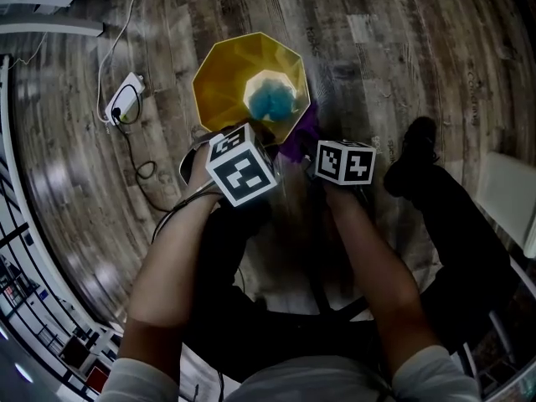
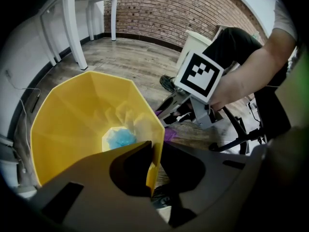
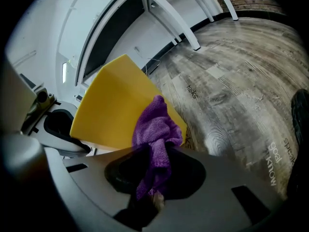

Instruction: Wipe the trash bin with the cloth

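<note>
The left gripper (image 2: pixel 154 152) clamps the rim of the yellow trash bin (image 2: pixel 72 124). The right gripper (image 3: pixel 157 154) pinches a purple cloth (image 3: pixel 154 128) just beside the bin's outer wall. A crumpled blue wad (image 2: pixel 120 138) lies at the bin's bottom, above a wood floor (image 3: pixel 231 81).

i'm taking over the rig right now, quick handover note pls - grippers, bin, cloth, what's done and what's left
Left gripper: shut on the trash bin, with the bin's near wall between the jaws. The bin stands upright on the floor.
Right gripper: shut on the purple cloth, which is bunched at the outside of the bin's wall. Contact looks likely but isn't certain.
In the bin: a blue crumpled thing at the bottom.
Done: bin braced, cloth in hand and brought to the wall. How much has been wiped doesn't show.
Left: rub the cloth over this outer wall, then the other faces.
</note>
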A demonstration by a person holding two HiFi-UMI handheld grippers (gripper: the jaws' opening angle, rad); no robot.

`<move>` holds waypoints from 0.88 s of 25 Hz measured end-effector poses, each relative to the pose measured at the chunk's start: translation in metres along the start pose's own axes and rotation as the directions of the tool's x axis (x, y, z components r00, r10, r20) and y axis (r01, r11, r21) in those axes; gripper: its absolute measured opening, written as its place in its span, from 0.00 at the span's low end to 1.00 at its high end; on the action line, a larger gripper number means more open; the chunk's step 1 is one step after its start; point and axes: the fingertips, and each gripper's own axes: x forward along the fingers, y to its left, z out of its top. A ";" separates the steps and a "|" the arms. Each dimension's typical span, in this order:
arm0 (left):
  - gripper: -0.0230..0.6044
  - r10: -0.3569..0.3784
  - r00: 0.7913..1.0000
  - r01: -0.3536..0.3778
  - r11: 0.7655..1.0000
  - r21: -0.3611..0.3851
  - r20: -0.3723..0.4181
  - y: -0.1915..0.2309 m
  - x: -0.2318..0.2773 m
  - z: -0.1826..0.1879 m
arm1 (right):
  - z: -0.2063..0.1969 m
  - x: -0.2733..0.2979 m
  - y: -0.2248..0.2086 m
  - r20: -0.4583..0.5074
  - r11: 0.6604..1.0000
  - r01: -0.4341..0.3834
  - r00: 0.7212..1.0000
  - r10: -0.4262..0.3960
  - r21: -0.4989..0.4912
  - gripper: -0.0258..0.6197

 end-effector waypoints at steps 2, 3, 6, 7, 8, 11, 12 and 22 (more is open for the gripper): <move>0.12 0.005 1.000 -0.005 1.000 0.003 0.002 0.001 0.000 0.000 | -0.003 0.005 -0.005 -0.012 1.000 0.007 1.000 -0.007 0.010 0.18; 0.12 0.008 1.000 -0.008 1.000 0.005 0.003 0.001 0.000 0.001 | -0.004 0.007 -0.008 -0.018 1.000 0.013 1.000 -0.012 0.012 0.18; 0.11 0.009 1.000 -0.009 1.000 0.005 0.005 0.000 -0.001 0.003 | -0.006 0.014 -0.015 -0.032 1.000 0.025 0.999 -0.024 0.013 0.18; 0.11 0.007 1.000 -0.007 1.000 0.003 0.005 0.000 -0.001 0.003 | -0.007 0.017 -0.018 -0.037 0.999 0.029 0.999 -0.029 0.013 0.18; 0.11 0.003 1.000 -0.003 1.000 -0.001 0.003 0.000 -0.001 0.002 | -0.008 0.020 -0.020 -0.043 0.999 0.034 0.999 -0.033 0.012 0.18; 0.11 0.001 1.000 -0.001 1.000 -0.005 -0.001 0.000 -0.001 0.001 | -0.011 0.031 -0.028 -0.060 0.999 0.048 0.997 -0.047 0.014 0.18; 0.11 0.002 1.000 -0.002 1.000 -0.002 0.002 0.000 -0.001 0.002 | -0.011 0.034 -0.032 -0.064 0.999 0.053 0.997 -0.052 0.015 0.18; 0.12 -0.002 1.000 0.002 1.000 -0.012 0.005 -0.001 -0.005 0.007 | -0.021 0.067 -0.059 -0.132 0.995 0.103 0.986 -0.101 0.009 0.18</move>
